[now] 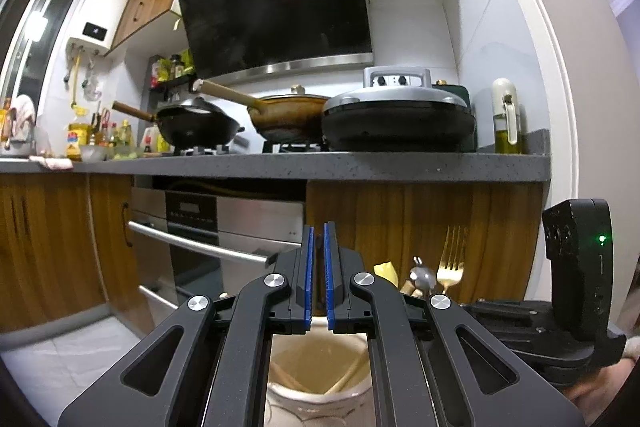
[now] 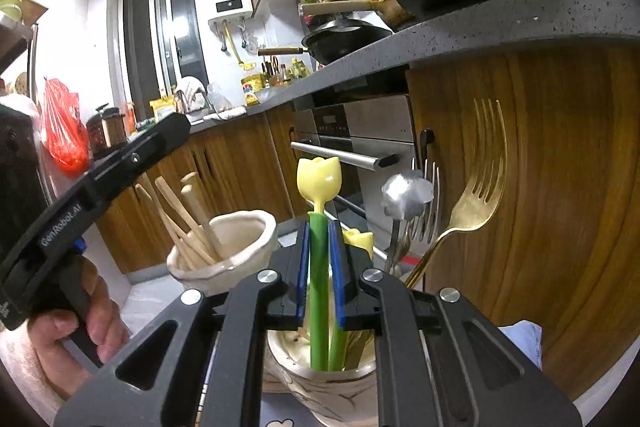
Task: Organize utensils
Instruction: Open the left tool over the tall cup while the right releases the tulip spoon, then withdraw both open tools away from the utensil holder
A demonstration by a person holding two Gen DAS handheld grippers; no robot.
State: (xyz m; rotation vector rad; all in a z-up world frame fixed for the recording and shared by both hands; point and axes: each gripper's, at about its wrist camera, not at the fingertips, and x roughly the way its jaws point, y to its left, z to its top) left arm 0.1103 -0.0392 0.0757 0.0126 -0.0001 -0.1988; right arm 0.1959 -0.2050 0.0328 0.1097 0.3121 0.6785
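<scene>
My right gripper (image 2: 319, 247) is shut on the green stem of a yellow tulip-topped utensil (image 2: 319, 179), which stands in a cream ceramic holder (image 2: 332, 391) directly below. That holder also holds a second tulip utensil (image 2: 360, 239), a gold fork (image 2: 476, 203) and silver cutlery (image 2: 406, 195). A second cream cup (image 2: 240, 247) to the left holds several wooden chopsticks (image 2: 188, 211). My left gripper (image 1: 318, 247) is nearly shut and empty above this cup (image 1: 320, 387). The gold fork (image 1: 452, 259) shows to its right.
Wooden cabinet doors (image 2: 540, 187) stand close behind the holders. A steel oven (image 1: 224, 227) with bar handles sits under the grey countertop (image 1: 320, 163). Woks and a covered pan (image 1: 400, 123) rest on the stove. White floor tiles (image 1: 60, 359) lie at lower left.
</scene>
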